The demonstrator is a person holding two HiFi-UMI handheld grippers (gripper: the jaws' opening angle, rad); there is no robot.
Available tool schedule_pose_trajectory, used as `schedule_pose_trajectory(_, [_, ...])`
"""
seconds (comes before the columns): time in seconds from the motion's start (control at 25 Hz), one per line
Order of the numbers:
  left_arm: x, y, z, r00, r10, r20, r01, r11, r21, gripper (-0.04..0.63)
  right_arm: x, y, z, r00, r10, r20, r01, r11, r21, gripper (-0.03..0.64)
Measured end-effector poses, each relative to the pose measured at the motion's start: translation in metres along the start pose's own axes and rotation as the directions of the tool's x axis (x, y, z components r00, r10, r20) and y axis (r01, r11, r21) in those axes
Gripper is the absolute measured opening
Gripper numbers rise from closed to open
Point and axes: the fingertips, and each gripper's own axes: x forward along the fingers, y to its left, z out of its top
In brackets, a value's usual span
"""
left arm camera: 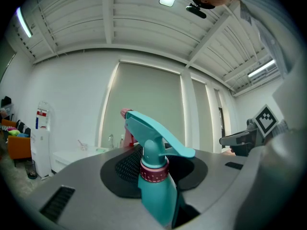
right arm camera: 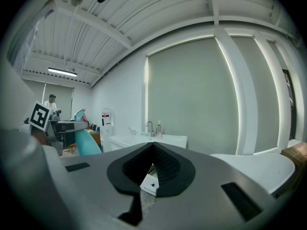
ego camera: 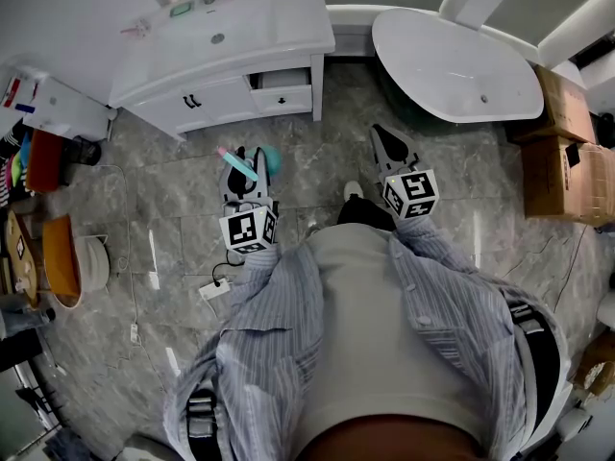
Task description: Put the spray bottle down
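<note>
Left gripper (ego camera: 248,166) clamped on teal bottle (left arm camera: 154,190), frame centre, right gripper (right arm camera: 153,146) jaws together, empty, sink (ego camera: 240,12) upper left

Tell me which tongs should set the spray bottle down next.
Left. The left tongs grip the spray bottle, while the right tongs are shut and empty.

The person wears a loose shirt (ego camera: 259,325) of fine blue-and-white stripes, open over a plain cream top (ego camera: 375,334); the striped sleeves run down to the wrists. Black straps with grey buckles (ego camera: 200,413) sit at either hip. The left gripper (ego camera: 248,166) and right gripper (ego camera: 392,142) have smooth grey shells with black ribbed pads (right arm camera: 165,164) lining the jaws. Each carries a white cube (ego camera: 411,192) printed with black square markers.
</note>
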Motion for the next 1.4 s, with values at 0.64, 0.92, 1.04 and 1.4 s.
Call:
schedule_pose_trajectory(0.64, [0.16, 0.038, -0.008, 0.998, 0.053, -0.021, -0.052, 0.998, 0.033, 0.133, 0.159, -0.089, 0.016, 0.999, 0.033, 0.028, -0.033, 0.999, 0.021, 0.015])
schedule_pose_trajectory(0.92, [0.282, 0.036, 0.004, 0.998, 0.055, -0.015, -0.054, 0.997, 0.048, 0.133, 0.25, -0.168, 0.04, 0.998, 0.053, 0.037, -0.054, 0.998, 0.023, 0.015])
schedule_pose_trajectory(1.04, [0.332, 0.032, 0.008, 0.999, 0.051, -0.01, -0.051, 0.997, 0.062, 0.133, 0.288, -0.198, 0.049, 0.997, 0.068, 0.046, -0.069, 0.997, 0.024, 0.015])
schedule_pose_trajectory(1.4, [0.454, 0.02, 0.005, 0.999, 0.05, -0.016, -0.049, 0.995, 0.084, 0.133, 0.37, -0.256, 0.065, 0.988, 0.138, 0.07, -0.14, 0.99, 0.024, 0.015])
